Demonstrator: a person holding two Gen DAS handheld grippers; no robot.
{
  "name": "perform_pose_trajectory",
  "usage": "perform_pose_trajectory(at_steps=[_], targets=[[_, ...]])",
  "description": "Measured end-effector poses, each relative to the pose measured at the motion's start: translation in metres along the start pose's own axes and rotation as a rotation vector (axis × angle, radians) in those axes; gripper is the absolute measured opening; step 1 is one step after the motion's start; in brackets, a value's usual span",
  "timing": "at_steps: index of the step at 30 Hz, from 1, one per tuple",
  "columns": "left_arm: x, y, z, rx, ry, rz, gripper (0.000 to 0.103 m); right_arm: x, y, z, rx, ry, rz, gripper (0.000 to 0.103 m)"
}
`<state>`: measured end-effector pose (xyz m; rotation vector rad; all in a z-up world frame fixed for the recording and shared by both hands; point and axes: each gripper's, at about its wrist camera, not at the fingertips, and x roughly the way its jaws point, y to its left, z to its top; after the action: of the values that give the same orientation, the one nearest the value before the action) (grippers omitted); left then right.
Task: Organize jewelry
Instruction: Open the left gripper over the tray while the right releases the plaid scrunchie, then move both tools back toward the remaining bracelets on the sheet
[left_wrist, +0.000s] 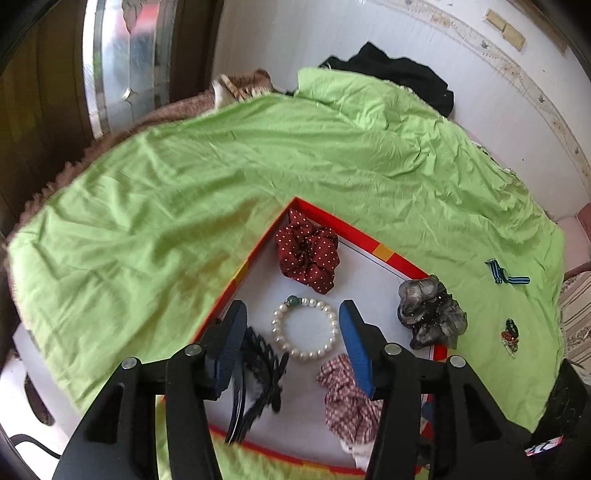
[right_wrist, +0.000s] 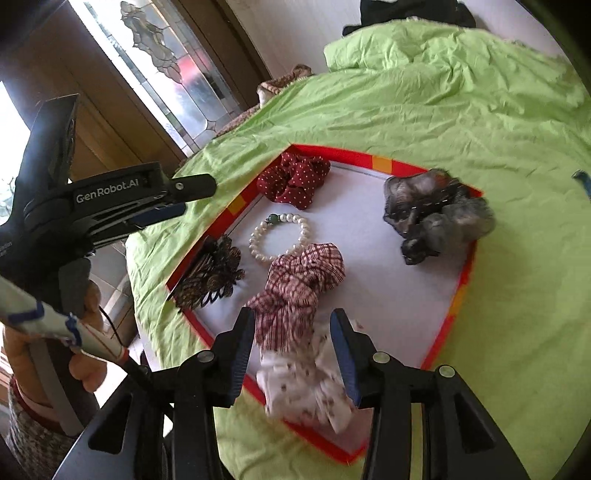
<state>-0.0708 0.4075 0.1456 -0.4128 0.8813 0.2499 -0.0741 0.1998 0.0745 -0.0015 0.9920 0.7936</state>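
A shallow red-rimmed tray (left_wrist: 384, 254) (right_wrist: 384, 162) with a white floor lies on a green cloth. In it lie a pearl bracelet (left_wrist: 305, 328) (right_wrist: 279, 237), a red dotted scrunchie (left_wrist: 308, 254) (right_wrist: 293, 177), a checked scrunchie (left_wrist: 347, 398) (right_wrist: 299, 284), a black hair clip (left_wrist: 258, 373) (right_wrist: 212, 273) and a white patterned scrunchie (right_wrist: 306, 384). A grey scrunchie (left_wrist: 430, 312) (right_wrist: 437, 218) sits on the tray's right rim. My left gripper (left_wrist: 293, 343) is open and empty above the bracelet. My right gripper (right_wrist: 293, 350) is open, its fingers either side of the white and checked scrunchies.
A striped ribbon piece (left_wrist: 506, 275) and a beaded brooch (left_wrist: 510, 336) lie on the green cloth (left_wrist: 184, 221) right of the tray. Dark clothing (left_wrist: 399, 77) lies at the far edge by the wall. A glass door (right_wrist: 166, 66) stands at the left.
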Motion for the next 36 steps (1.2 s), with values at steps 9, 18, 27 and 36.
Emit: perform_pose_trajectory(at_steps=[9,18,27,36], targets=[[-0.047,-0.036,-0.044,0.05,-0.046,0.008,0.057,-0.059,-0.018,-0.05,-0.046,-0.041,-0.098,0.047],[-0.064,-0.106,-0.093,0.158,-0.022,-0.055,0.058,-0.112,-0.084,-0.106,0.113,-0.068,-0.186,0.049],[-0.078,-0.168,-0.144,0.269,-0.008,-0.075,0.061,-0.154,-0.142,-0.157,0.27,-0.096,-0.244,0.049],[-0.075,-0.199,-0.189,0.36,0.036,-0.065,0.061,-0.184,-0.17,-0.181,0.318,-0.129,-0.295,0.049]])
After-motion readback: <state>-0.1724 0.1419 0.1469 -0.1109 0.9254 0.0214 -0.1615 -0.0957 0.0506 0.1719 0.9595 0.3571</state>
